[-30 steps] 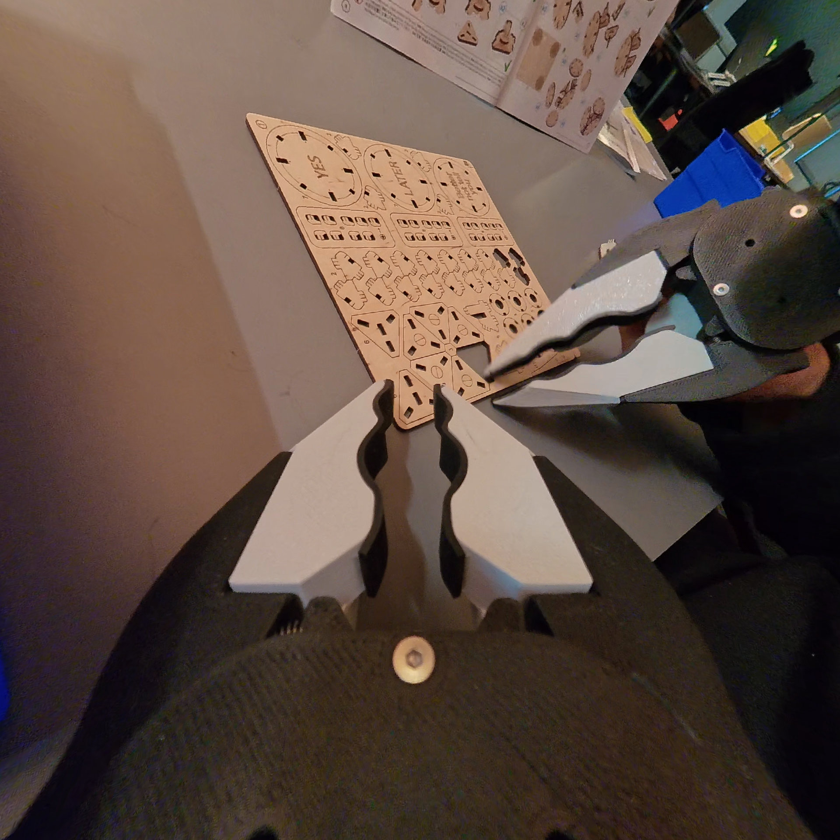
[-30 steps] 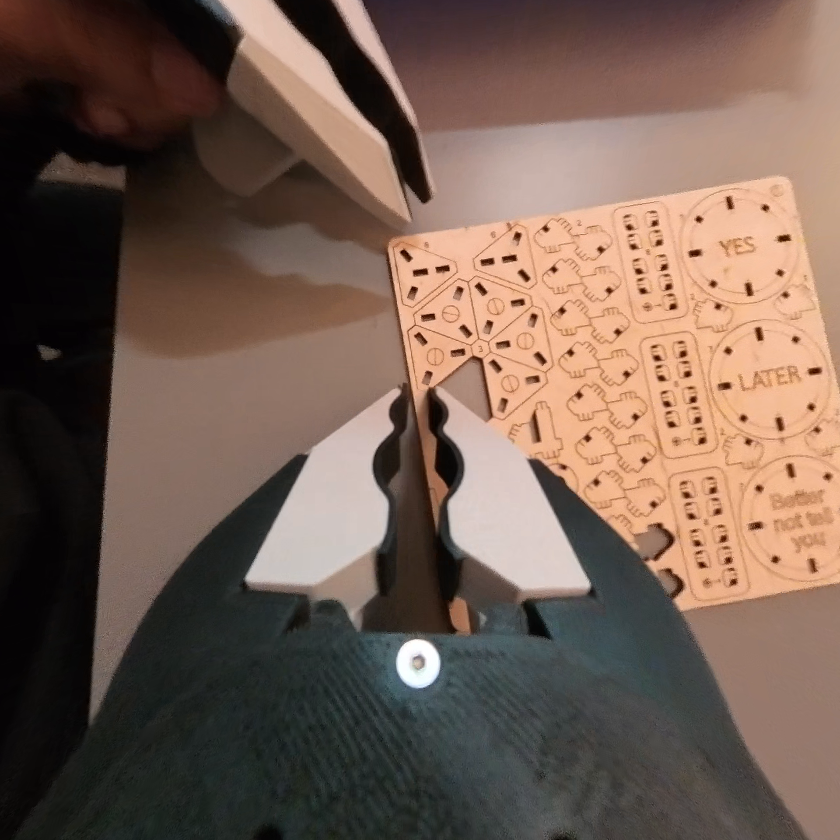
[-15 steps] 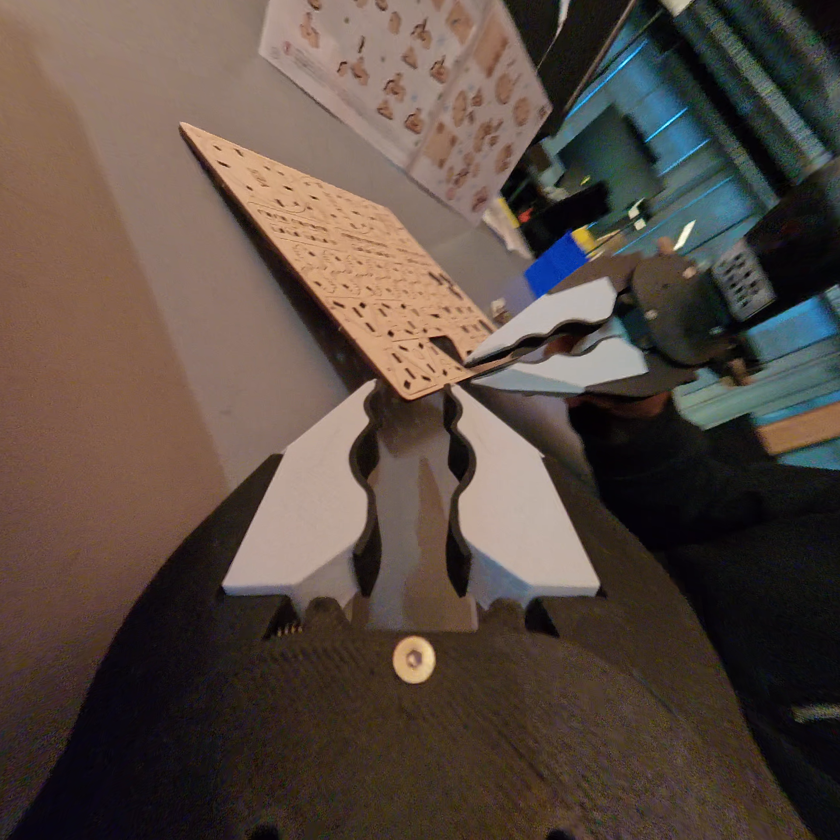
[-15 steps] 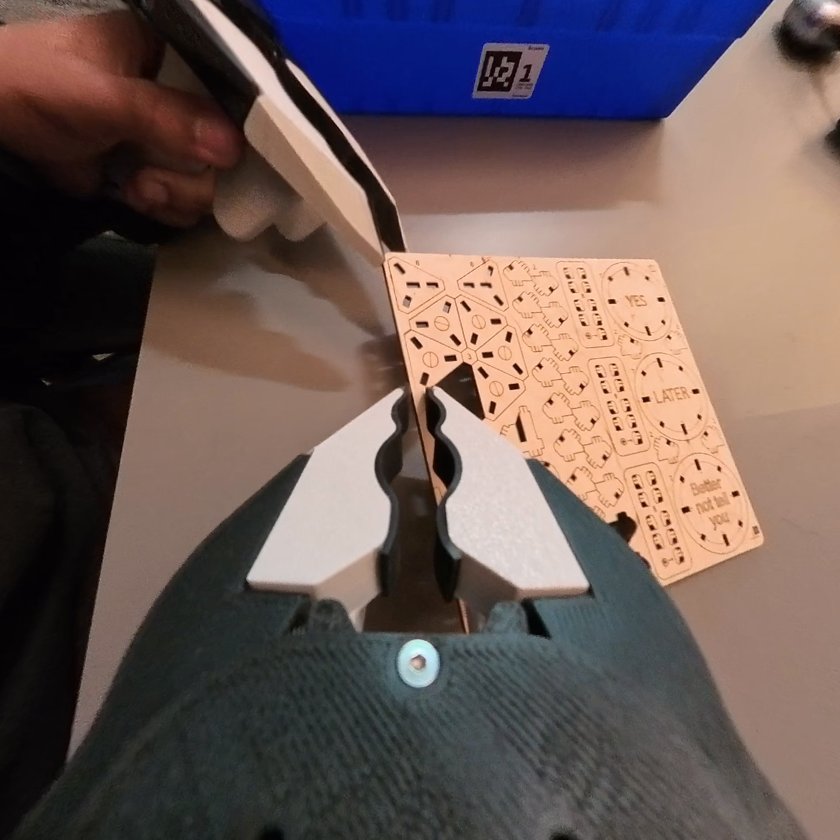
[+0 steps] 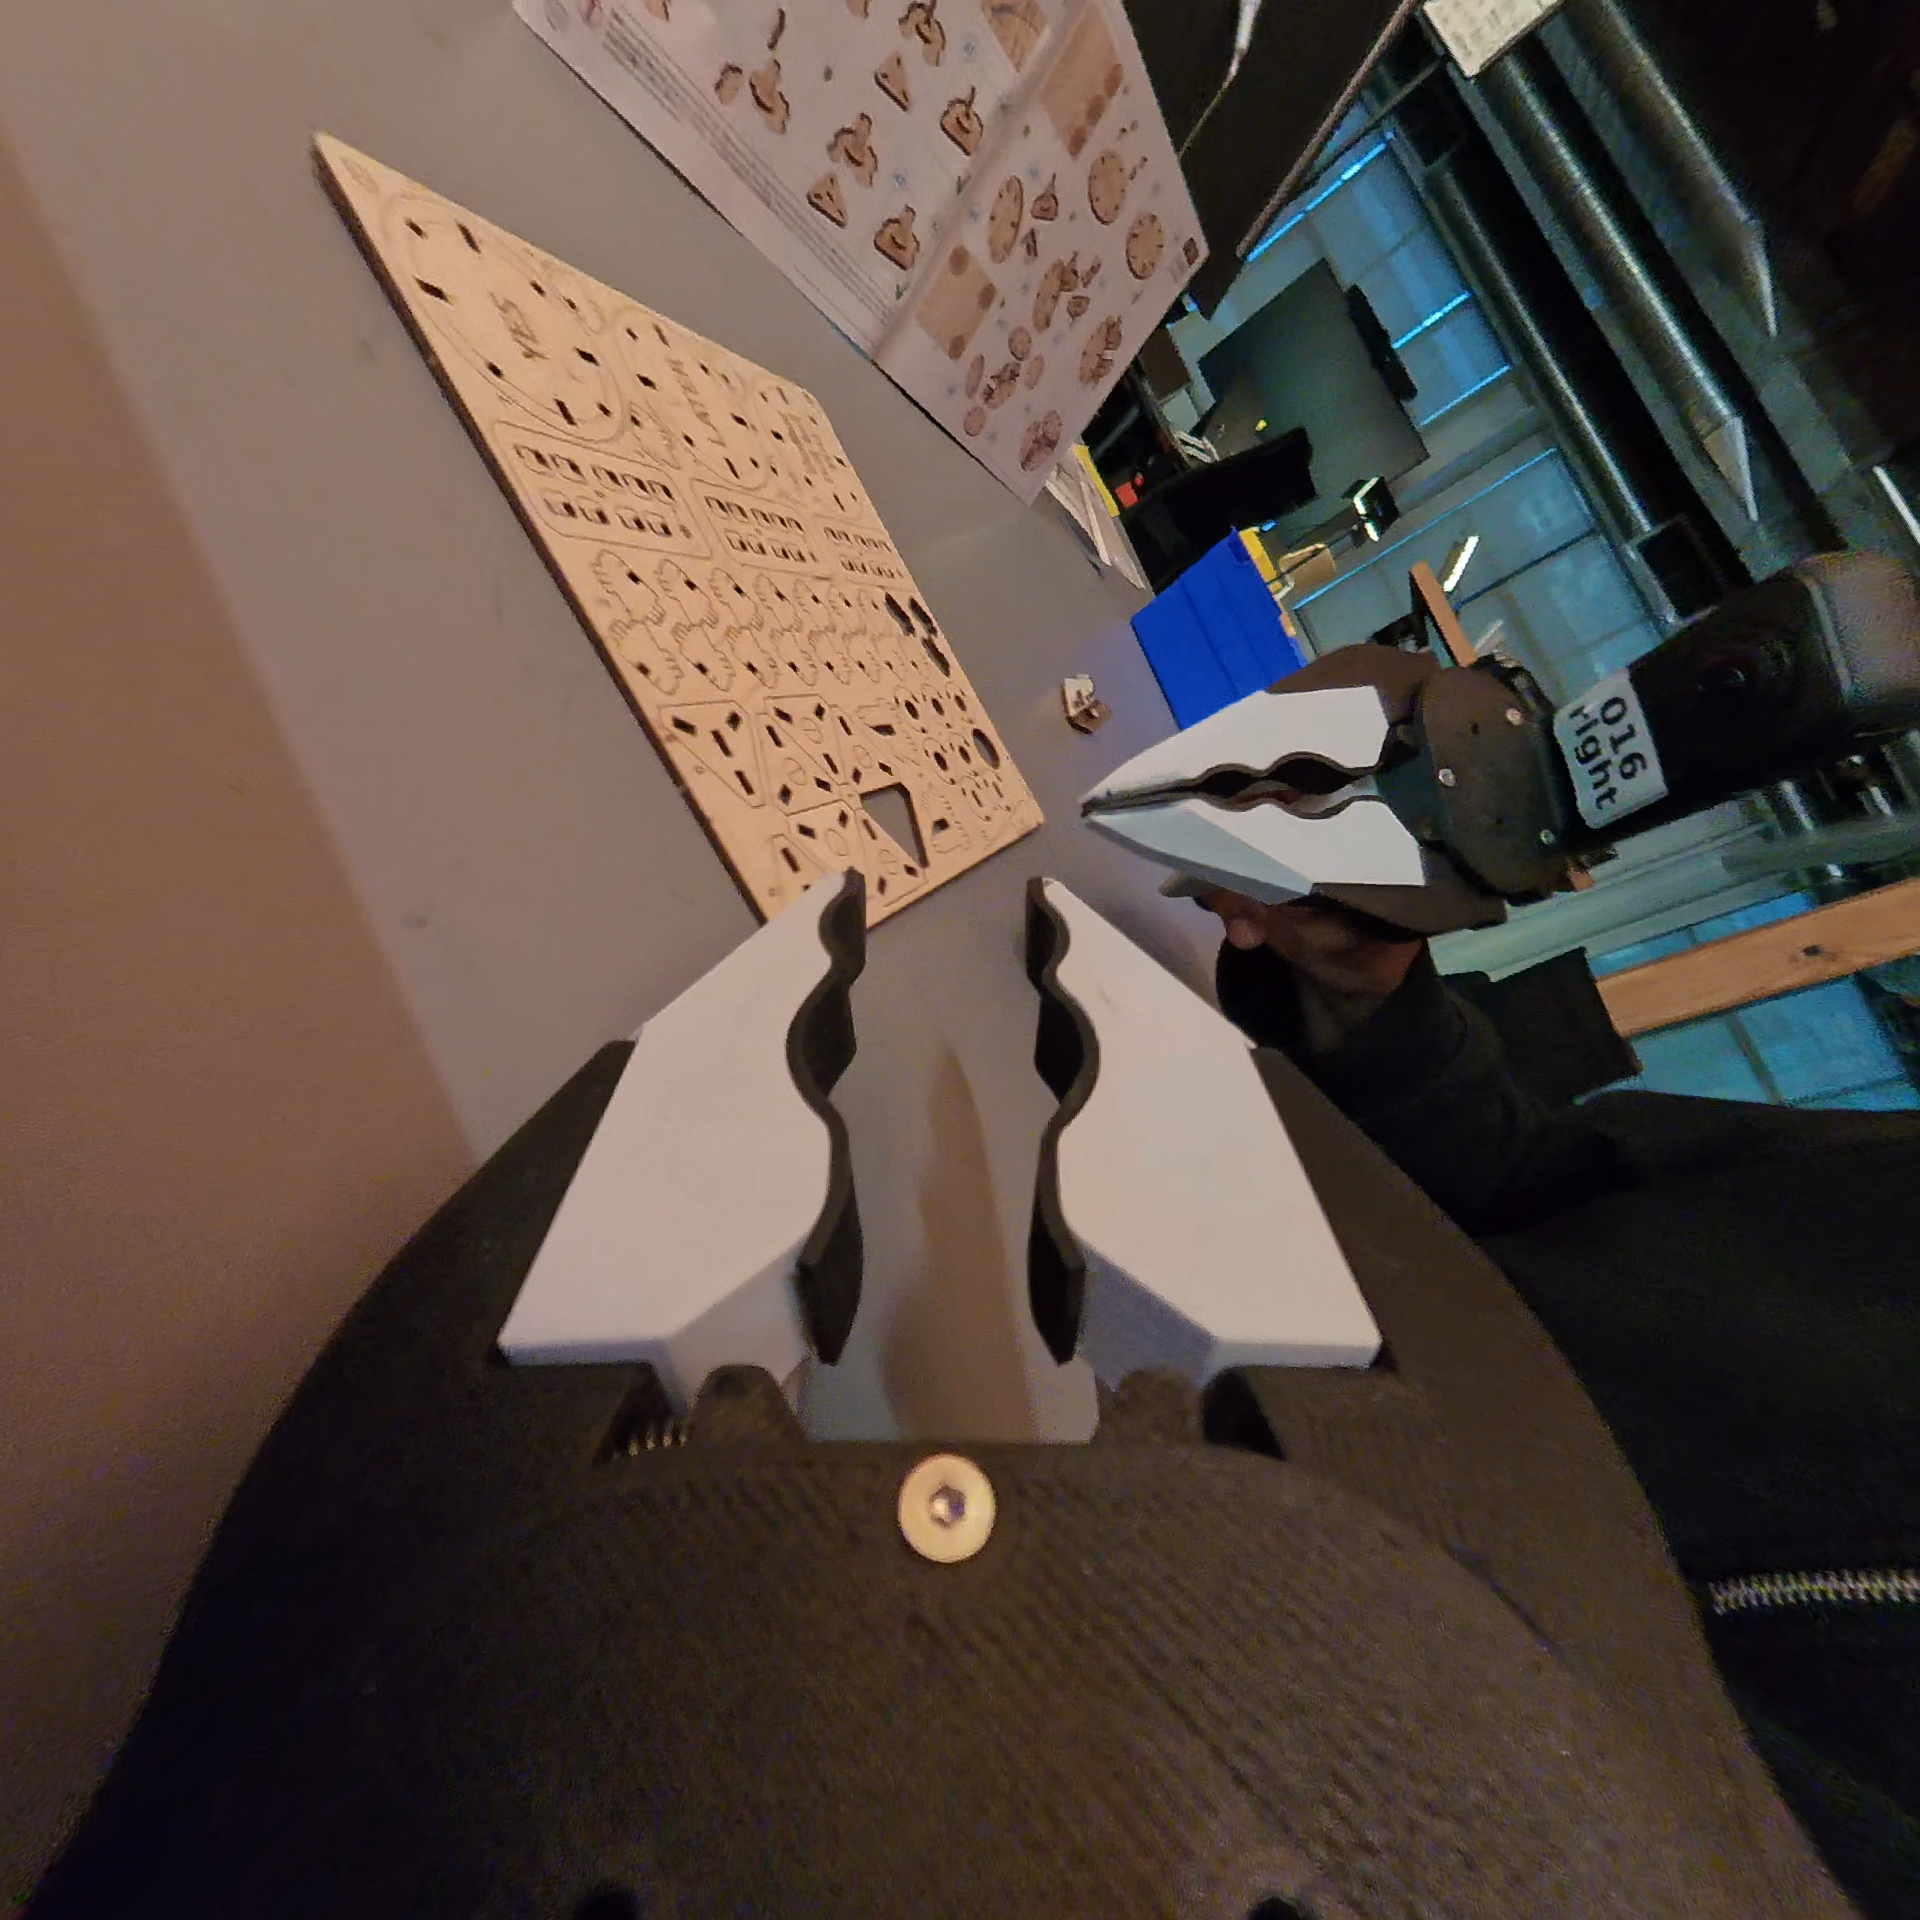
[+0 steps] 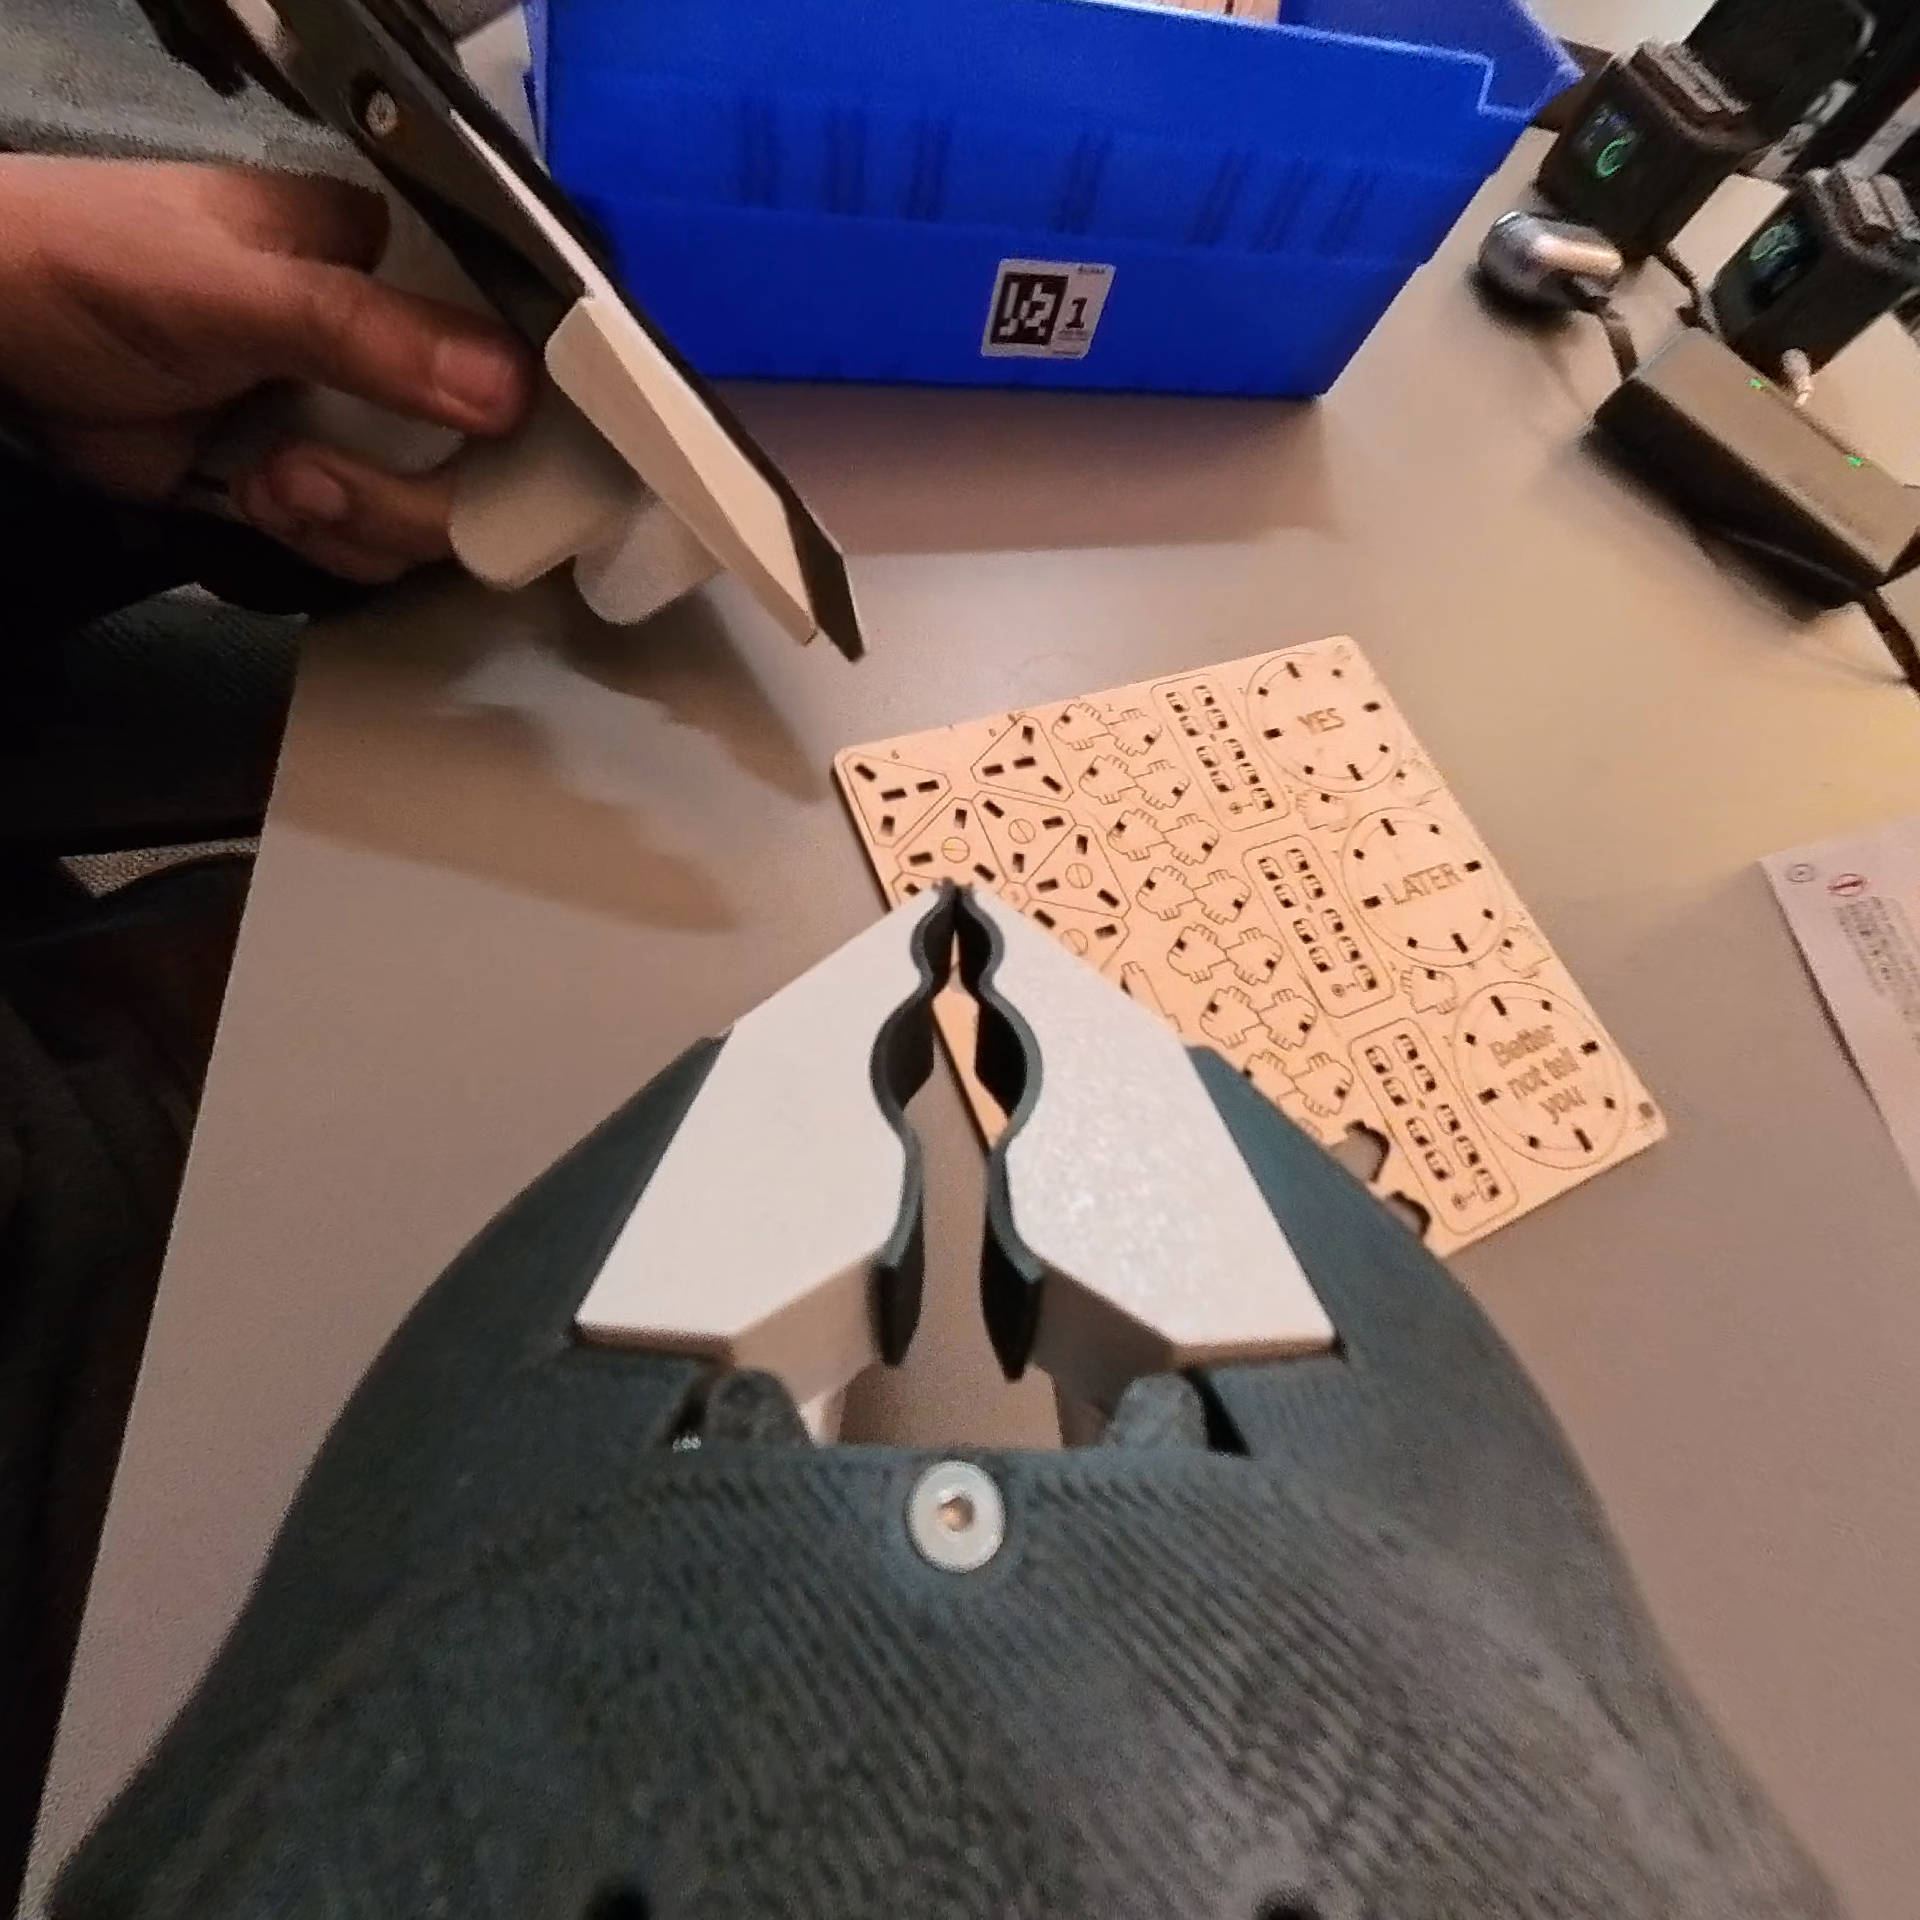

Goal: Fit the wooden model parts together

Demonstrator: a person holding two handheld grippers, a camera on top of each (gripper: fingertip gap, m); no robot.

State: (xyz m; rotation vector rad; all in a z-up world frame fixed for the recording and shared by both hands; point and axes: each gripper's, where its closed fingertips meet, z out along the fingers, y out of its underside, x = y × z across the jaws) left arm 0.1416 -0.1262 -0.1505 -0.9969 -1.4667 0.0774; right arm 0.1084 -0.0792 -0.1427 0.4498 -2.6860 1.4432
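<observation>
A laser-cut wooden parts sheet (image 5: 727,582) lies flat on the grey table, with a triangular hole near its near edge. It also shows in the right wrist view (image 6: 1299,935). My left gripper (image 5: 945,894) is open and empty, just in front of the sheet's near corner. It shows from the side in the right wrist view (image 6: 800,603), above the table to the left of the sheet. My right gripper (image 6: 951,899) is shut, with its tips over the sheet's near left corner. In the left wrist view the right gripper (image 5: 1091,805) hangs clear of the sheet with its tips together.
A printed instruction sheet (image 5: 935,208) lies beyond the wooden sheet and shows at the right edge (image 6: 1860,997). A blue bin (image 6: 987,187) stands at the back. A small loose piece (image 5: 1081,703) lies near it. Black devices with cables (image 6: 1766,436) sit at the far right. A hand (image 6: 208,343) holds the left gripper. Some 7 centimeters of space lies between my two pairs of fingers.
Half a second ago the right gripper held the sheet's edge tilted up. Now the sheet lies flat, out of its grasp, and the pads have come together. The left gripper has opened wider.
</observation>
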